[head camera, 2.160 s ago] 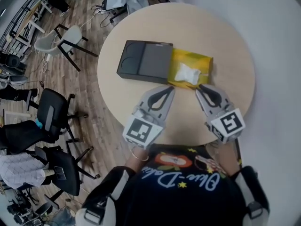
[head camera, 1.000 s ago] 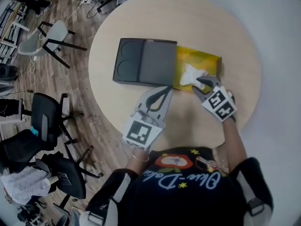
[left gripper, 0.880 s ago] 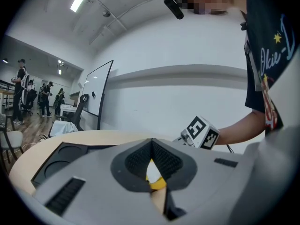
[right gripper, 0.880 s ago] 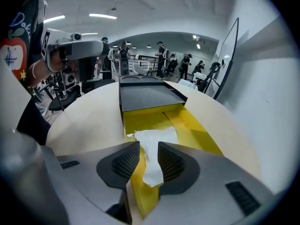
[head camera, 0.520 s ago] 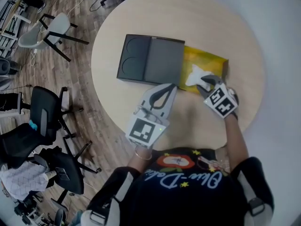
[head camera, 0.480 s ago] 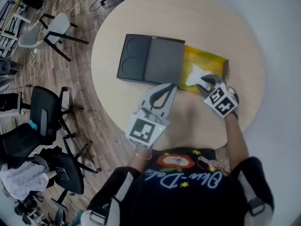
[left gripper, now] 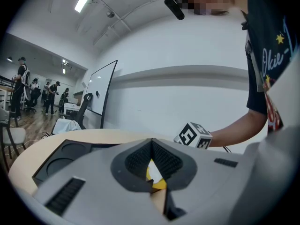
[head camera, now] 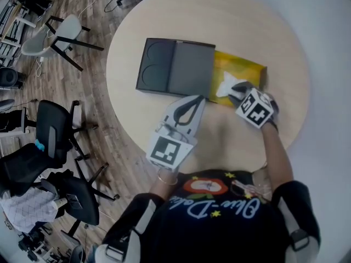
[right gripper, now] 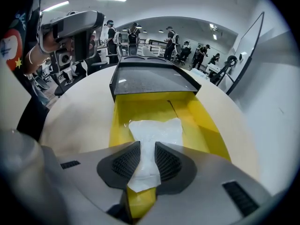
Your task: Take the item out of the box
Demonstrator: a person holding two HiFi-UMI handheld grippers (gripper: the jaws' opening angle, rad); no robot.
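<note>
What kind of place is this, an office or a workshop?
Probably an open-plan office or lab: black swivel chairs stand on a wood floor, a whiteboard stands at the side, and people stand about beyond the round table.

Crinkly white plastic bag [right gripper: 157,132], shiny yellow box [right gripper: 208,128] (matt black sleeve [right gripper: 150,81] too), smooth pale wood table [head camera: 219,32].

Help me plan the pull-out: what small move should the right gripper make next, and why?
Probably lift the right gripper straight up a little. Its jaws are closed on the white packet, which lies in the open yellow tray, so a short rise should clear the tray's walls.
</note>
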